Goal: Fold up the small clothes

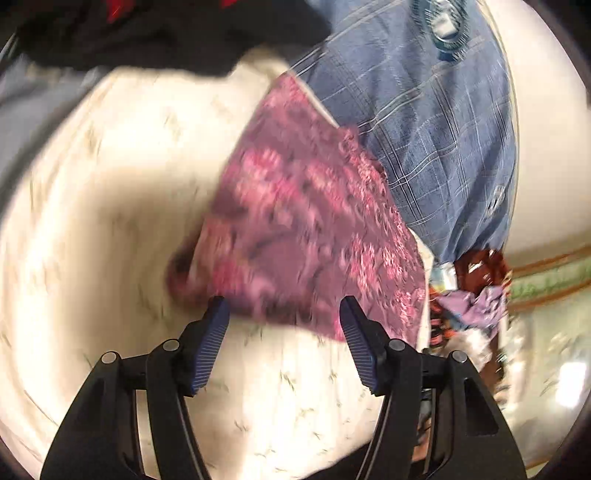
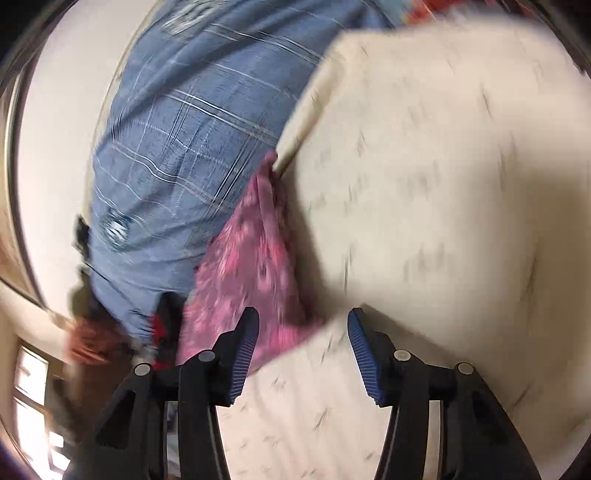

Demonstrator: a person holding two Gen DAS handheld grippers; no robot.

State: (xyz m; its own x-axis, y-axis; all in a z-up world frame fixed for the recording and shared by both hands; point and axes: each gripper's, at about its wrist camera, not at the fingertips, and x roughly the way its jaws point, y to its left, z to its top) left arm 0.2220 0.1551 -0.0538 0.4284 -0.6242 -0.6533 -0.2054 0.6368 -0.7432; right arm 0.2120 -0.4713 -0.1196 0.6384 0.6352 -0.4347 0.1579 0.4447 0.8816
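Note:
A small pink floral garment (image 1: 306,229) lies on a cream patterned bedsheet (image 1: 110,221). My left gripper (image 1: 284,306) is open, its blue-padded jaws wide apart just short of the garment's near edge. In the right wrist view the same pink garment (image 2: 243,273) lies to the left on the cream sheet (image 2: 443,184). My right gripper (image 2: 303,321) is open at the garment's near corner, holding nothing. Both views are blurred by motion.
A blue checked cloth (image 1: 424,122) lies beyond the pink garment, also in the right wrist view (image 2: 177,140). A dark garment (image 1: 147,33) lies at the far left. A heap of mixed coloured clothes (image 1: 469,295) sits at the sheet's right edge.

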